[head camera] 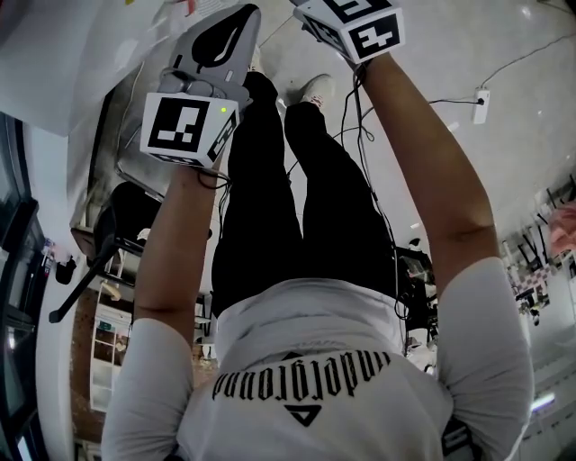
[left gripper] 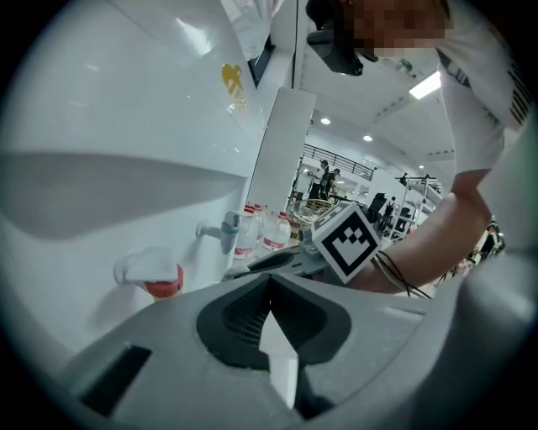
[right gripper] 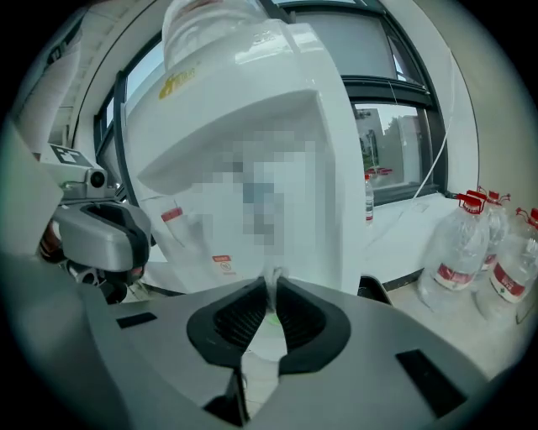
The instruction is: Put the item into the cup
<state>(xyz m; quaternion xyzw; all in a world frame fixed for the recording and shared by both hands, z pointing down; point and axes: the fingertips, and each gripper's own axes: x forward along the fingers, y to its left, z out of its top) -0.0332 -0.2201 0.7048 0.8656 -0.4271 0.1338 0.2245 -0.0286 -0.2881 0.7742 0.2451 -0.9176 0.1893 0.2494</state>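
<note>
My right gripper (right gripper: 271,285) is shut, and a small crumpled white item (right gripper: 273,277) peeks out from between its tips; a thin thread hangs below the jaws. My left gripper (left gripper: 269,281) is shut with nothing visible between its jaws. No cup appears in any view. In the head view both grippers are held up and forward: the left gripper (head camera: 239,18) sits at the top left, and only the right one's marker cube (head camera: 358,27) shows. Each gripper view catches the other gripper: the right gripper (left gripper: 346,243) beside the left, the left gripper (right gripper: 99,237) beside the right.
A white water dispenser (right gripper: 277,126) stands right in front of both grippers, with a red tap (left gripper: 160,284) and a grey tap (left gripper: 220,231). Several large water bottles (right gripper: 471,252) stand on the floor to the right. Cables and a power strip (head camera: 481,103) lie on the floor.
</note>
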